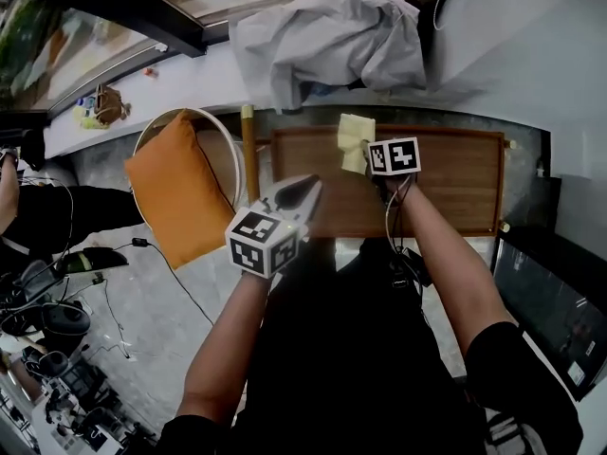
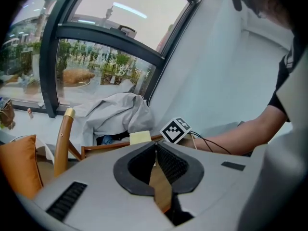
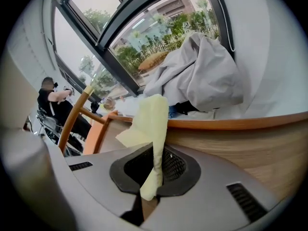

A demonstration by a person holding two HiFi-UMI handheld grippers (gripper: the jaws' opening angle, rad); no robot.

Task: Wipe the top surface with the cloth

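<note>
Right gripper (image 3: 158, 161) clamped on the yellow cloth (image 3: 151, 124) over the wooden top (image 1: 455, 173) (left gripper (image 2: 155, 149) closed, empty)

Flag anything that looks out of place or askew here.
A crumpled grey garment lies heaped on the white ledge behind the wooden top, drooping toward its back edge; it looks dumped, not stored. The yellow cloth pinched in the right gripper is folded over, not spread flat. Nothing spilled or broken shows.
</note>
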